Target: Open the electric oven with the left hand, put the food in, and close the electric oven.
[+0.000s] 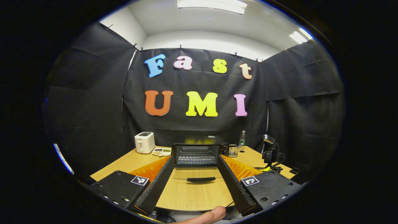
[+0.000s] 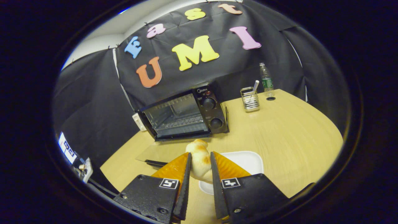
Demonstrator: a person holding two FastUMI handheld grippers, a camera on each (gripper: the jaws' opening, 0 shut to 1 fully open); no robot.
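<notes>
Table [image 2: 295, 130]: one light wooden top carried everything; its near edge was cut off in both views.
Oven [image 2: 183, 113]: one black electric oven stood at the back of the table, its cavity and rack open to view. The right gripper view showed two knobs [image 2: 209, 103] on its panel; in the left gripper view the panel was hard to make out.
Oven door [image 1: 194, 186]: it lay folded down flat towards the camera, glass reflecting the tabletop, one dark handle [image 1: 201, 179] near its front edge.
Plate [image 2: 245, 160]: one white plate sat on the table just behind the right gripper, seen in the right gripper view, partly hidden by the fingers.
Toaster [image 1: 144, 142]: one white toaster, left of the oven, seen whole in the left gripper view.
Bread roll [image 2: 199, 160]: one browned roll, the food, pinched between both fingers of the right gripper [image 2: 199, 158], above the plate's edge and in front of the open oven.
Left gripper [image 1: 195, 161]: fingers spread wide, holding nothing, aimed at the oven mouth over the door.
Small items: one wire holder [image 2: 249, 99], one bottle [image 2: 266, 80], one snack dish [image 1: 161, 151]; the dish's contents were too small to tell.
</notes>
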